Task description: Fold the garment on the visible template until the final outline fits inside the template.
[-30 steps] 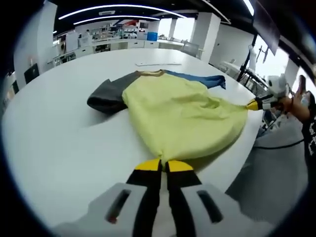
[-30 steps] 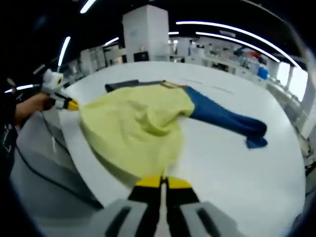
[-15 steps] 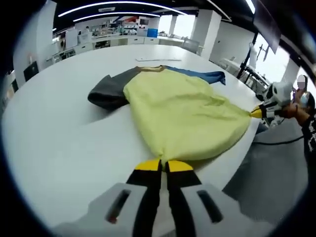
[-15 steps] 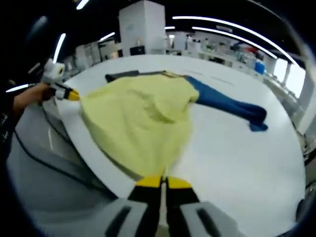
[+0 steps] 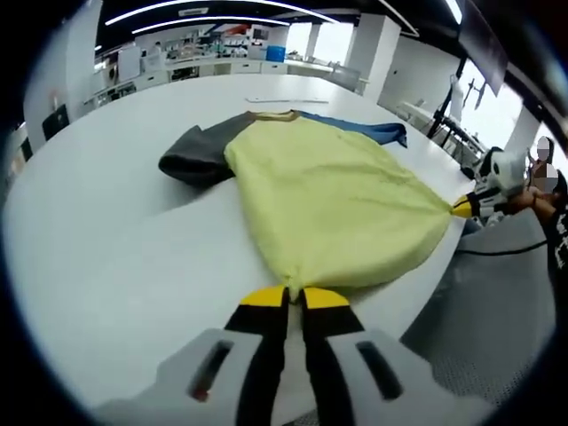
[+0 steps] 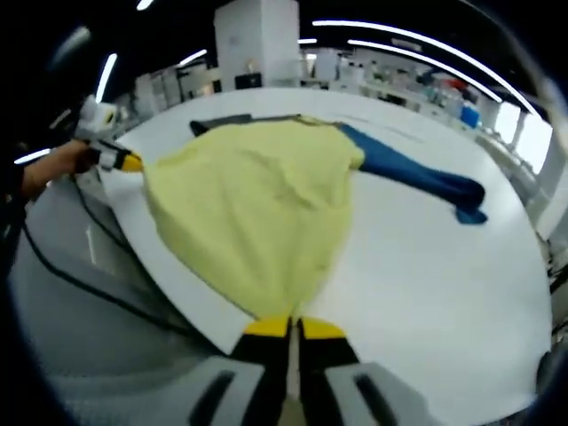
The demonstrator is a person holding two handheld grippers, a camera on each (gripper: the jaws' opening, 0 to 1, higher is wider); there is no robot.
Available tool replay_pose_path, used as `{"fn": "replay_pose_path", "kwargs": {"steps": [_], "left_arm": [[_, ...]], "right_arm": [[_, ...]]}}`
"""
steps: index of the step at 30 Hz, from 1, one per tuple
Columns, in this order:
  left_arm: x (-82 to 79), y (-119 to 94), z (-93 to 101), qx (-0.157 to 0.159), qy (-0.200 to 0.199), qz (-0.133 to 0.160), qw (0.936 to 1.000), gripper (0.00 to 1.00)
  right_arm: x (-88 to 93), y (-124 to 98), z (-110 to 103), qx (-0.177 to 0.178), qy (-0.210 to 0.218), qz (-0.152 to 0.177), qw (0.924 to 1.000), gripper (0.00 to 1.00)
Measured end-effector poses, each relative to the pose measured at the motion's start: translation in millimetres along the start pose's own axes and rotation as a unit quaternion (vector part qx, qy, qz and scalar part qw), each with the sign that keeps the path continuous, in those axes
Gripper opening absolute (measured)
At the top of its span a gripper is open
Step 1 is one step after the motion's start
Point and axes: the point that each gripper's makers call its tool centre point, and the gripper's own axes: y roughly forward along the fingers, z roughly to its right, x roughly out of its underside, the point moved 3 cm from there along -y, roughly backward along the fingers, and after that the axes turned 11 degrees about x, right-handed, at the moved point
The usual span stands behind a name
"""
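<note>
Since a second ago the garment (image 5: 328,209) is pulled flatter and tauter; its yellow body shows fewer wrinkles on the white table (image 5: 106,266). From my left gripper (image 5: 294,297), I see jaws pinched tight on one hem corner; far right, my right gripper (image 5: 460,209) grips the other corner, a hand (image 5: 532,200) behind it partly cut off. One garment: one grey sleeve (image 5: 200,155), one blue sleeve (image 6: 417,177). I can't make out a template outline. Two grippers, both clamped.
</note>
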Motion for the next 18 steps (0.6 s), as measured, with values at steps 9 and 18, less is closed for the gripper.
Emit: {"fn": "replay_pose_path", "kwargs": {"steps": [9, 18], "left_arm": [[6.6, -11, -9.9, -0.012, 0.004, -0.005, 0.9999, 0.13], [13.4, 1, -5.4, 0.02, 0.001, -0.026, 0.9995, 0.14]], "right_arm": [[-9.9, -1, 9, 0.008, 0.003, 0.007, 0.9999, 0.08], [-10.8, 2, 11, 0.003, 0.022, 0.007, 0.9997, 0.09]]}}
